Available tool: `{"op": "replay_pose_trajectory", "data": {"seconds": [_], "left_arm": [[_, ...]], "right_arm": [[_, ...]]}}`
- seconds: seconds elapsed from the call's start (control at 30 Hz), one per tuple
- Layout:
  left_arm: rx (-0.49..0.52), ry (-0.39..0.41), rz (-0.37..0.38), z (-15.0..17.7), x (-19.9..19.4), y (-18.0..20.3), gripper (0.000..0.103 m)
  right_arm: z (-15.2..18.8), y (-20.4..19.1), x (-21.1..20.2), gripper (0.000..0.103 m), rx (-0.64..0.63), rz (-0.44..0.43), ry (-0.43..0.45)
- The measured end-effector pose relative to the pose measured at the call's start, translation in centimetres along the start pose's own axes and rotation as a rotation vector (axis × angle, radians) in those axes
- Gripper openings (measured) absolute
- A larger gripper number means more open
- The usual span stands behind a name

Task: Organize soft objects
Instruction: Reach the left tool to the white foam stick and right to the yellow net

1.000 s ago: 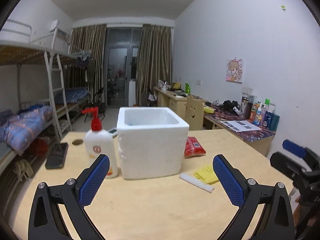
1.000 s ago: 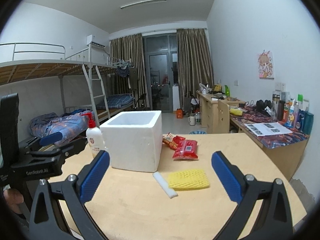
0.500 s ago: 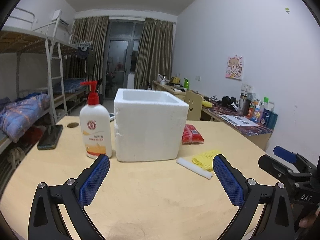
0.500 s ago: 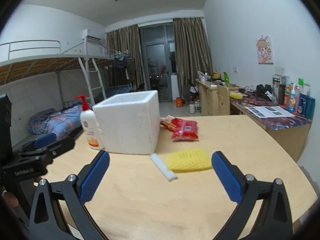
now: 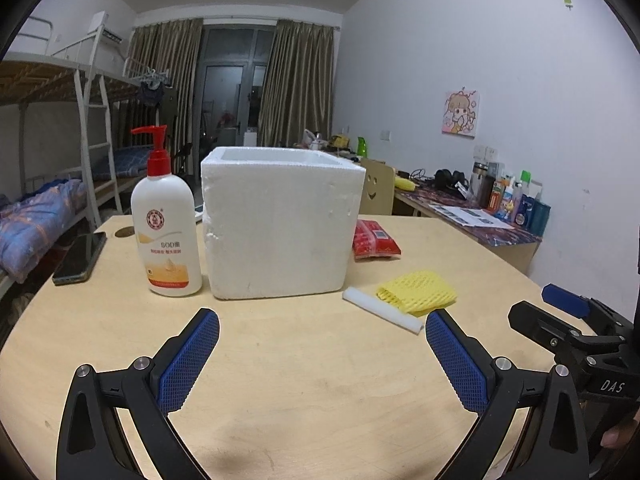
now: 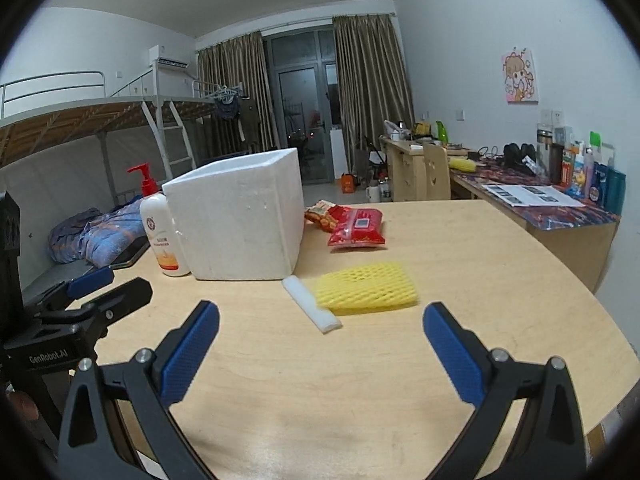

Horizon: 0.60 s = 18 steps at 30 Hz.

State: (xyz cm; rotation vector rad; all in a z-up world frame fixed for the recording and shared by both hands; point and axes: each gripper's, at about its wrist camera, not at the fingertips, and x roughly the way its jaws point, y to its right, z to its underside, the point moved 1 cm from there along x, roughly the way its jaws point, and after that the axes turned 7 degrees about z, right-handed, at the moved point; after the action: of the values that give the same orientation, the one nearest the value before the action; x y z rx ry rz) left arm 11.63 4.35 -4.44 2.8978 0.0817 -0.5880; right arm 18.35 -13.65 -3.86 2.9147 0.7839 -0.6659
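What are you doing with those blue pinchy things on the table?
A person holds two grippers over the wooden table, tidying soft things. Both the left gripper and right gripper are open and hold nothing. The yellow foam net and white foam strip lie beside the white foam box, not yet picked up.

Yellow netted foam sleeve (image 6: 366, 288), white foam box (image 5: 280, 224), blue claw pads (image 6: 188, 354).

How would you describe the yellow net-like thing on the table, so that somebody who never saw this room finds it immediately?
Find the big white foam box on the round wooden table. Just in front of its right corner lies a short white foam stick, and touching that stick on the right is the yellow foam net. It is the only yellow, mesh-patterned, flat piece; the packets behind it are red.
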Motion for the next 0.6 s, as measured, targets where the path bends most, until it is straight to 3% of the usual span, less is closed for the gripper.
{"op": "replay_pose_trajectory", "data": {"seconds": [0.13,0.6], "left_arm": [[0.008,-0.011,-0.013,0.0,0.4,0.2,0.103],[0.037,-0.028,0.047,-0.7,1.5,1.6,0.103]], "right_arm": [[0.2,-0.1,0.2,0.103,0.006,-0.003,-0.009],[0.1,2.1,-0.3,0.103,0.051,0.033,-0.013]]}}
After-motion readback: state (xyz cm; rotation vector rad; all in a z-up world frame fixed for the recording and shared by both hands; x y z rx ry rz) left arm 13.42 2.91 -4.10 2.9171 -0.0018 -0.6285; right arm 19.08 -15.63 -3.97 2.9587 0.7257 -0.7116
